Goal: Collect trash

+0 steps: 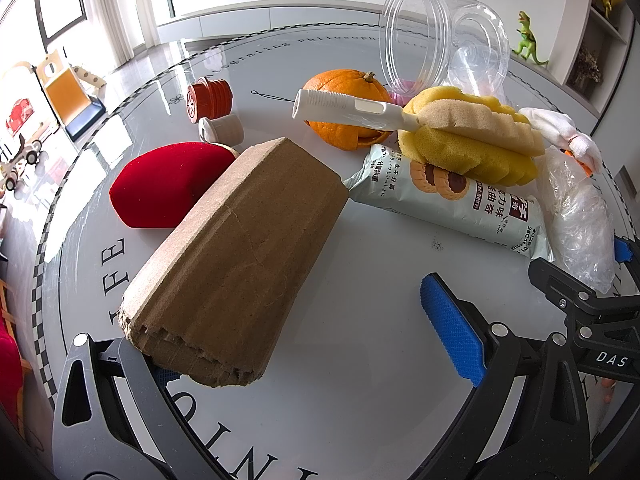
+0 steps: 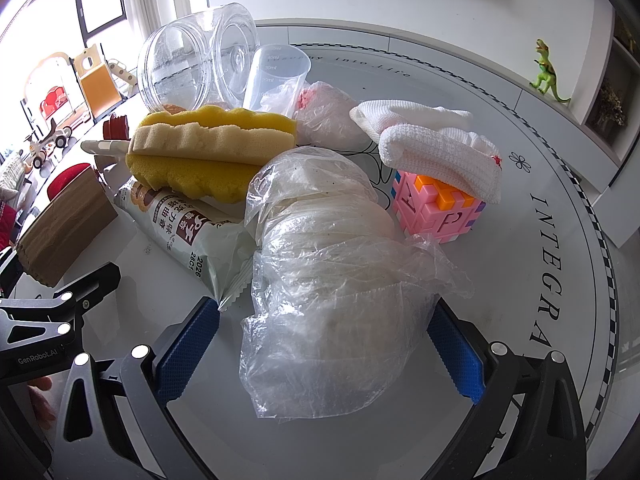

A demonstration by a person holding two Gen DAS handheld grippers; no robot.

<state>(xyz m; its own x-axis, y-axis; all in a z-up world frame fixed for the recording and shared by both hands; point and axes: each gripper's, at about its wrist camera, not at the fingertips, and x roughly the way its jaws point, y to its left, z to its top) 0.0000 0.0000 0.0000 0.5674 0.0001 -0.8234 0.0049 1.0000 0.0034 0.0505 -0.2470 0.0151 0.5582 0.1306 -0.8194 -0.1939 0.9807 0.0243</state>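
Left hand-held gripper (image 1: pixel 312 344) is spread wide over the table (image 1: pixel 360 420), its left blue pad hidden under the near end of the folded cardboard piece (image 1: pixel 236 256), the right pad well clear. Right hand-held gripper (image 2: pixel 320 344) is spread too, straddling the crumpled clear plastic bag (image 2: pixel 324 264). That bag lies just right of the biscuit wrapper (image 2: pixel 188 224), touching it.

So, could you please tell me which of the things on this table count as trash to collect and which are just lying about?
Trash:
crumpled plastic bag, between the open right claw fingers
torn cardboard piece, in the open left claw
cookie wrapper
peeled orange

Lying about:
yellow sponge brush
clear plastic jar
red velvet box
pink puzzle cube
white cloth
measuring cup
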